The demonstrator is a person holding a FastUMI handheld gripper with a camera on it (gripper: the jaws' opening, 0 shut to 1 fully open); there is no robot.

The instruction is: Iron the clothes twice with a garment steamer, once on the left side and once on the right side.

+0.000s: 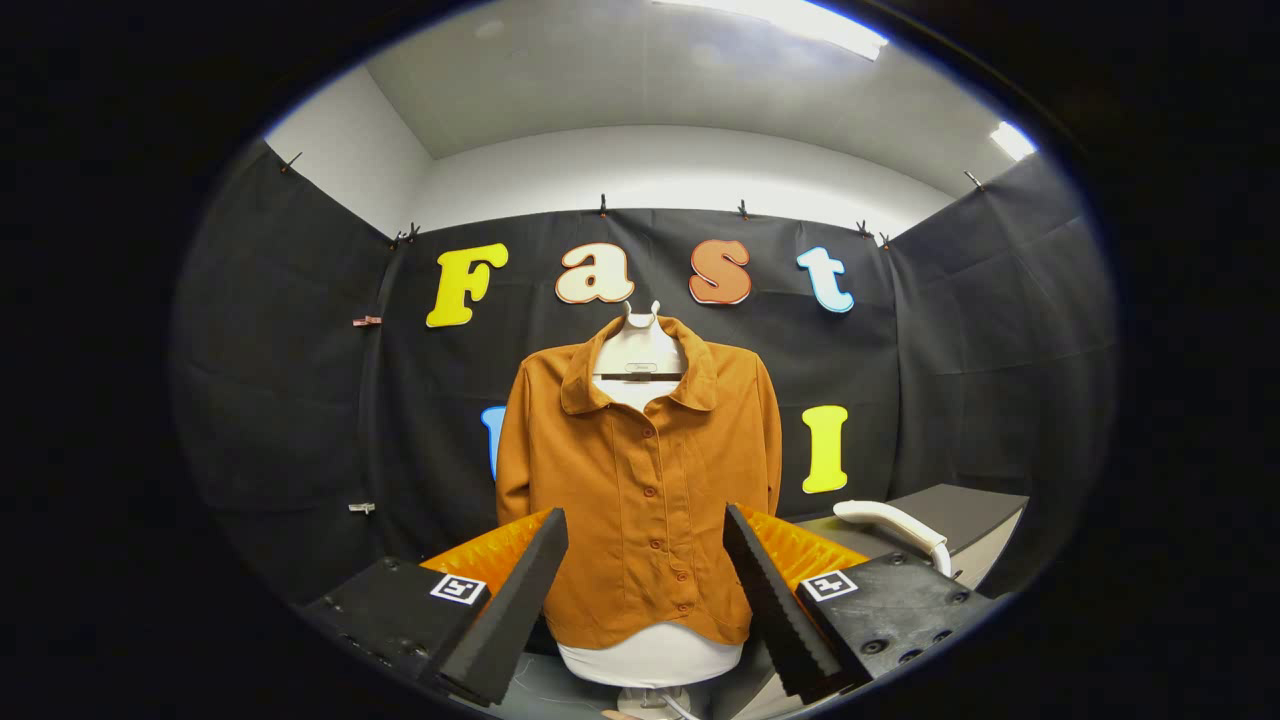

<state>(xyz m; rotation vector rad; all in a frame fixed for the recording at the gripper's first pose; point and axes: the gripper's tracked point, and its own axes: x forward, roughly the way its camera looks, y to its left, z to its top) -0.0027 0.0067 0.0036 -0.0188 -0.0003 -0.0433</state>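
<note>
Straight ahead of the jaws (645, 560), against the black cloth wall: a rust-orange button-up shirt (640, 490) on a white mannequin torso (650, 655), collar open, placket of buttons running down the middle, sleeves hanging at the sides. Jaws spread wide and empty — shirt front framed in the gap between the two fingers, beyond their tips, not touched. Off past the right finger, on a dark bench (960, 510) near the wall: a white garment steamer (895, 525), lying with its curved handle up — well apart from the shirt. Below the shirt hem, the bare white base of the torso.
</note>
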